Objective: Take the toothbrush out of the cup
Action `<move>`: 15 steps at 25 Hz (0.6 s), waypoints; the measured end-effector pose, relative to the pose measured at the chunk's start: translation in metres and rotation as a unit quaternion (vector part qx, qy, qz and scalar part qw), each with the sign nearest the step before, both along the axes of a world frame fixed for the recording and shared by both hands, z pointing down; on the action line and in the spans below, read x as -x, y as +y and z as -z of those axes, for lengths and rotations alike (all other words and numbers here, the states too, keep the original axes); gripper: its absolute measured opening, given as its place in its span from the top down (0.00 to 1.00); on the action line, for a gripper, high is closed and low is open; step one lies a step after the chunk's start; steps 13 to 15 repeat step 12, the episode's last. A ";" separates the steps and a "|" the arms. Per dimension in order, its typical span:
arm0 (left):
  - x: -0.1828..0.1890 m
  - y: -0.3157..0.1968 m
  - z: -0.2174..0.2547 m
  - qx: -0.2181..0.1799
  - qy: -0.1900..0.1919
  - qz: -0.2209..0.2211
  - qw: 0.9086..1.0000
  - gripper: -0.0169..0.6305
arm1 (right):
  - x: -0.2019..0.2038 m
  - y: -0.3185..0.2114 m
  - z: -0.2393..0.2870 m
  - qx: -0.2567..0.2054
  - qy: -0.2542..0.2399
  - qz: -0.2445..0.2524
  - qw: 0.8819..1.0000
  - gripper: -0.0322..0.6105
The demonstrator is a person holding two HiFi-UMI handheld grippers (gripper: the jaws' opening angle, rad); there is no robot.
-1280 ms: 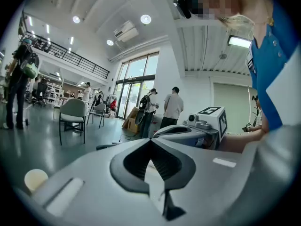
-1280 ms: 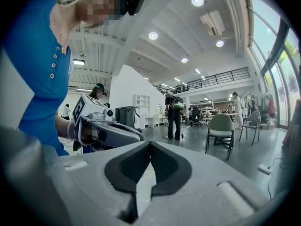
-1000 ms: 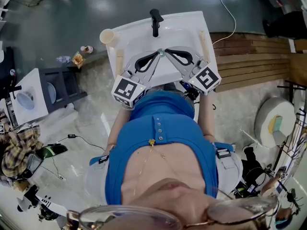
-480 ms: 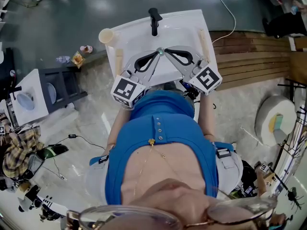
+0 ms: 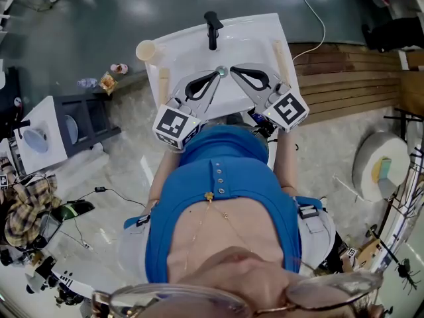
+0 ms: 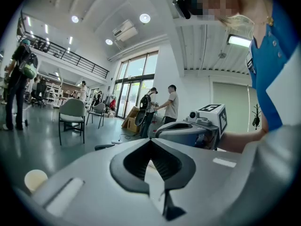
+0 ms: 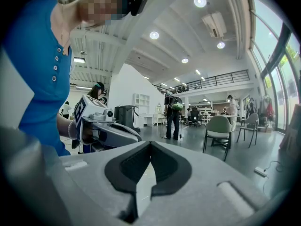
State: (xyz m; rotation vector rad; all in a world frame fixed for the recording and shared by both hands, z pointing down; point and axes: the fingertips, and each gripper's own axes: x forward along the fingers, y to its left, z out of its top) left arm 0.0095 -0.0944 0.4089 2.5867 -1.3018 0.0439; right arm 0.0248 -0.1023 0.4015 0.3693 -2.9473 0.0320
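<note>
Head view: the left tool [image 5: 213, 78] and right tool [image 5: 237, 71] hang tip to tip over the white counter [image 5: 255, 35], and the cup [image 5: 147, 50] stands apart at its far left corner, with no toothbrush discernible in it. Left gripper view: jaws pressed together on nothing, cup low at left. Right gripper view: jaws likewise closed and empty; a toothbrush is presumably light, stiff and smooth, best pinched on the handle above the rim of the easily tipped cup.

The pale cream cup [image 5: 147, 50] stands upright on what seems the white basin's [image 5: 252, 42] far-left corner.
</note>
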 end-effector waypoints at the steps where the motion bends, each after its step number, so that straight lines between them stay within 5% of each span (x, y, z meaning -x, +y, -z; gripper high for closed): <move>1: 0.000 0.000 0.001 0.001 -0.001 0.001 1.000 0.97 | -0.001 0.000 0.000 -0.001 0.000 -0.001 1.000 0.95; 15: 0.000 0.000 0.000 0.001 0.000 -0.003 1.000 0.97 | -0.002 -0.001 -0.001 -0.001 0.006 -0.002 1.000 0.95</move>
